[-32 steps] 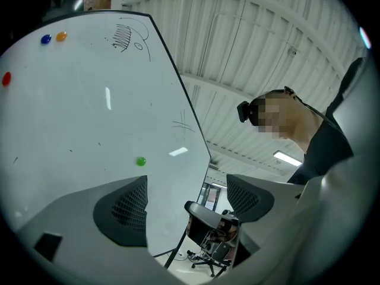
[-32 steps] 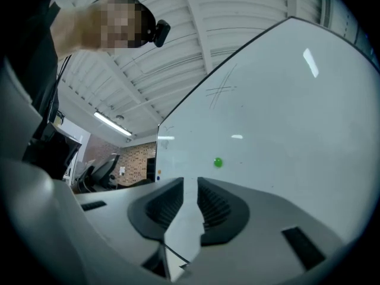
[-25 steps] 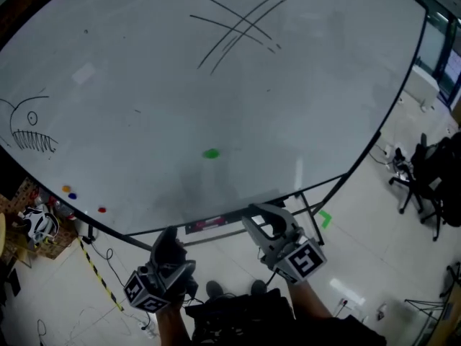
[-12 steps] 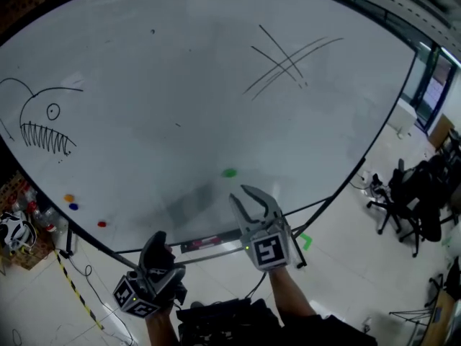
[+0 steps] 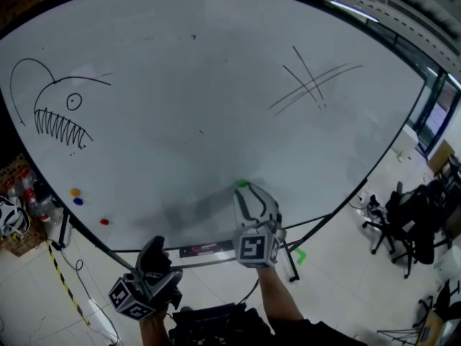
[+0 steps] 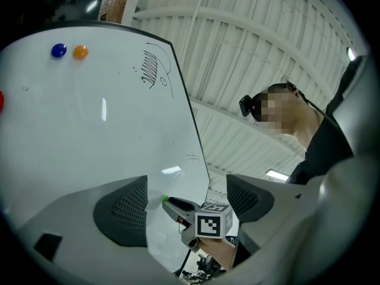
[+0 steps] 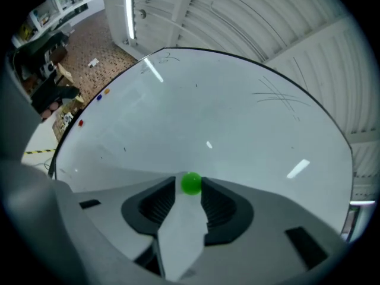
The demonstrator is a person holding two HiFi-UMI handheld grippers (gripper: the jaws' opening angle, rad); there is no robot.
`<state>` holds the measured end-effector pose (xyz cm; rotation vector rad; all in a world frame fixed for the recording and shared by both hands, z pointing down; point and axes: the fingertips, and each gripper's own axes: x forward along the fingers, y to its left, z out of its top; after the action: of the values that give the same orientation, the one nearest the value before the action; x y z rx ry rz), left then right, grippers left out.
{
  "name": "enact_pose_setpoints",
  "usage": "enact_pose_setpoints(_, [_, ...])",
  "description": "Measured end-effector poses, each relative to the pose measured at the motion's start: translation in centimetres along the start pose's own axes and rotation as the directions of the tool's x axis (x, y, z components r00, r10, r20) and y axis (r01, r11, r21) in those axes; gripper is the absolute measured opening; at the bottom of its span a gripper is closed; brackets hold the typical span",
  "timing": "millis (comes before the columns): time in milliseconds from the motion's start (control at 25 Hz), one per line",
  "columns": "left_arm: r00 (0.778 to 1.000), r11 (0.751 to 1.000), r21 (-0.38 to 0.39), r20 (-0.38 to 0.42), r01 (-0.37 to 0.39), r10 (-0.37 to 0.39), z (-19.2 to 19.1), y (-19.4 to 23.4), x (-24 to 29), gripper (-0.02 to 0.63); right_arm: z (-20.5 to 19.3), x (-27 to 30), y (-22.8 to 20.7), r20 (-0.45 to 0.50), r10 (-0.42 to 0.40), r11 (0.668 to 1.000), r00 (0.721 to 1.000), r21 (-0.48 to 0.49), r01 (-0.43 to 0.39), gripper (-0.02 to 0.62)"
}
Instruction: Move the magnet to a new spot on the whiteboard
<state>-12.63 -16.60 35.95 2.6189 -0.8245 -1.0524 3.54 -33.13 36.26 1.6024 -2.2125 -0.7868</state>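
— So where is the magnet (image 7: 190,183)?

— Low on the whiteboard (image 5: 180,85), close to its bottom edge and a little right of the middle. The fish sketch (image 5: 57,114) is far off at the left, and the crossed lines (image 5: 311,85) are up at the right.

— And the right gripper (image 5: 253,197)?

— At the board, its fingers (image 7: 221,206) spread wide; they have just been opening. The magnet sits right between their tips, and I see no squeeze on it.

— The left gripper (image 5: 155,247)?

— Held low, below the board's bottom edge and left of the right gripper. Its fingers (image 6: 122,209) are released too, with nothing between them.
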Motion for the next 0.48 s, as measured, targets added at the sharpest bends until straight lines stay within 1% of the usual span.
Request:
enact_pose_setpoints(80, [1.0,1.0,0.0,-0.001,0.0,0.0,-0.01,0.09,0.05,0.414,0.08,0.07,-0.28,0.014,-0.043,0.999,0.999,-0.027,0.044,0.166])
enact_pose_setpoints(160, [1.0,1.0,0.002,-0.004,-0.001,0.001,-0.06,0.15,0.07,0.416,0.53,0.06,-0.74,0.023,-0.069,0.997,0.997,-0.036,0.07,0.166])
enact_pose_setpoints(320, [1.0,1.0,0.005,-0.006,-0.009,0.009,-0.02,0.38,0.05,0.416,0.34,0.77,-0.49,0.02,-0.05,0.998,0.999,-0.028,0.051,0.166])
enact_pose_setpoints(400, [1.0,1.0,0.007,-0.008,-0.01,0.01,-0.02,0.42,0.12,0.416,0.11,1.0,-0.42,0.02,-0.056,0.998,0.998,-0.015,0.056,0.166])
enact_pose_setpoints(480, [1.0,1.0,-0.002,-0.012,-0.011,0.011,-0.15,0.54,0.08,0.414,0.24,1.04,-0.48,0.021,-0.065,0.997,0.998,-0.028,0.065,0.166])
